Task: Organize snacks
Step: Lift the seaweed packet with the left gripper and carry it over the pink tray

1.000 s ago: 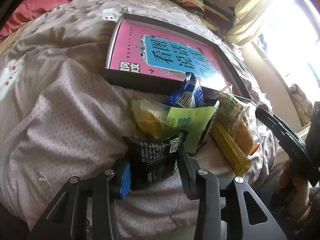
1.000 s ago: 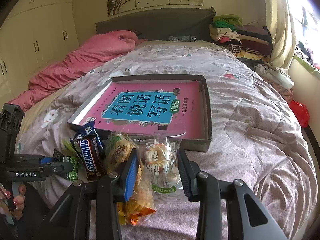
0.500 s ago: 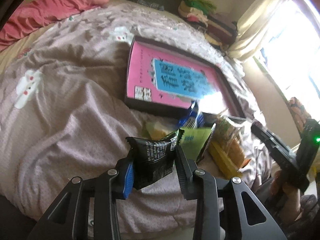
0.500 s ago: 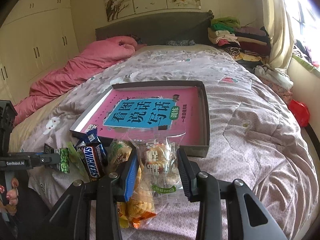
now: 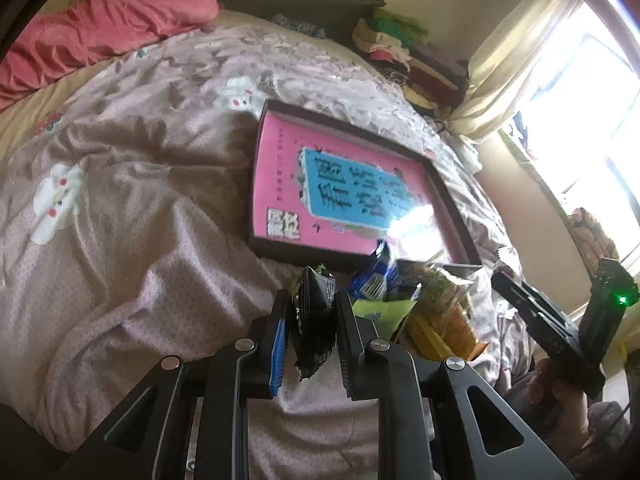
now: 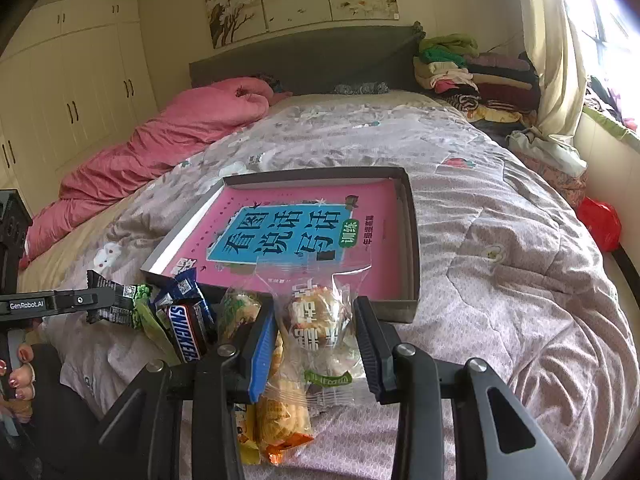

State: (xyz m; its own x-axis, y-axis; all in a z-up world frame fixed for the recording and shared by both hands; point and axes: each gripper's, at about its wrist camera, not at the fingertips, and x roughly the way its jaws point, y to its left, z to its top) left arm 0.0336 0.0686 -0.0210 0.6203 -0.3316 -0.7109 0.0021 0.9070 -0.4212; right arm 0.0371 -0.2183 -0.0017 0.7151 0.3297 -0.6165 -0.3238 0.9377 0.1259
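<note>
Presently the left gripper (image 5: 310,334), its arm marked "GenRobot.AI", has its jaws closing on a black crinkled snack packet (image 5: 314,320) held clear of the mauve quilt (image 5: 132,240). The right gripper (image 6: 316,344) clamps a clear cake packet (image 6: 320,320) near the grey tray (image 6: 414,240) holding a pink Chinese-titled book (image 6: 288,236). A brown "SNICKERS" bar (image 6: 186,336) lies in the snack heap beside it.

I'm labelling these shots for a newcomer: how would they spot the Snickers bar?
Find the shallow grey tray with the pink book on the bed. Snacks are piled at its near edge. Toward the pile's left stands the Snickers bar, the only dark brown wrapper with bold white lettering, below a blue packet.
</note>
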